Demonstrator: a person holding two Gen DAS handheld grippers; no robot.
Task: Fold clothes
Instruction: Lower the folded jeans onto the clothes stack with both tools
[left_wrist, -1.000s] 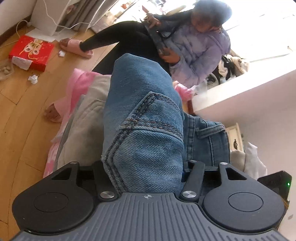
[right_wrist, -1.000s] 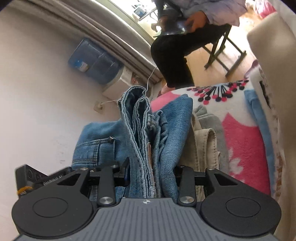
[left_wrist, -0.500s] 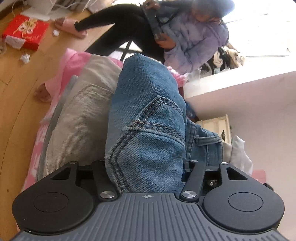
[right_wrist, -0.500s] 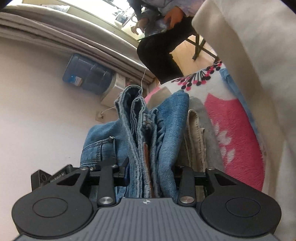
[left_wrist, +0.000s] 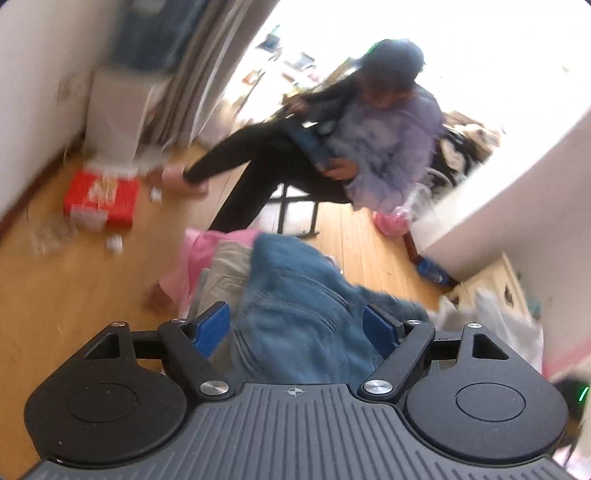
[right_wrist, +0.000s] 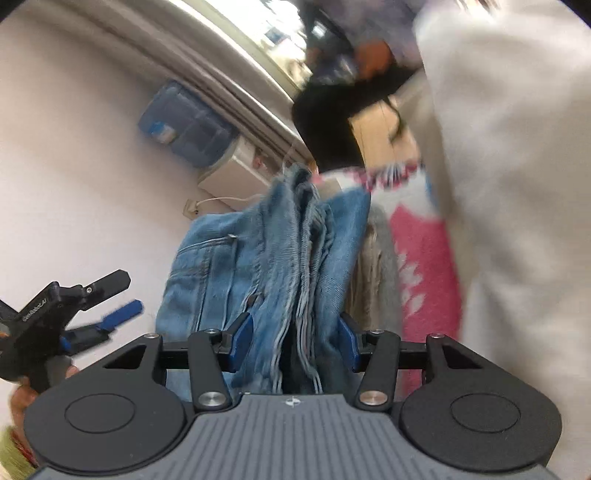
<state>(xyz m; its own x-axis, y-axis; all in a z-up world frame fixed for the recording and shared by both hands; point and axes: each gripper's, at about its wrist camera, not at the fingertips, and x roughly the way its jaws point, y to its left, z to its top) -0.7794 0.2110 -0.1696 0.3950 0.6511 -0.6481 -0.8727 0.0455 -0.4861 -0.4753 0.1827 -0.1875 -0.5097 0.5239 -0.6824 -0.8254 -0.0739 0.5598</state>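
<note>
The folded blue jeans (left_wrist: 295, 295) lie on a beige garment (left_wrist: 225, 273) over a pink blanket (left_wrist: 199, 251). My left gripper (left_wrist: 295, 317) is open above them, blue pads (left_wrist: 212, 326) apart and clear of the denim; the view is blurred by motion. In the right wrist view the jeans (right_wrist: 221, 266) stand as a thick bundle between the pads of my right gripper (right_wrist: 293, 332), which press on both sides. The left gripper (right_wrist: 92, 306) shows at the left edge, open and off the jeans, held by a hand (right_wrist: 22, 395).
A person (left_wrist: 369, 147) sits on a folding chair beyond the pile. A red box (left_wrist: 99, 195) and paper scraps lie on the wooden floor. A water dispenser (right_wrist: 184, 125) stands by the wall. Off-white fabric (right_wrist: 517, 184) fills the right of the right wrist view.
My left gripper has opened, let go of the jeans and pulled back up. The right gripper still holds its end of the jeans, which have come down onto the beige garment.
</note>
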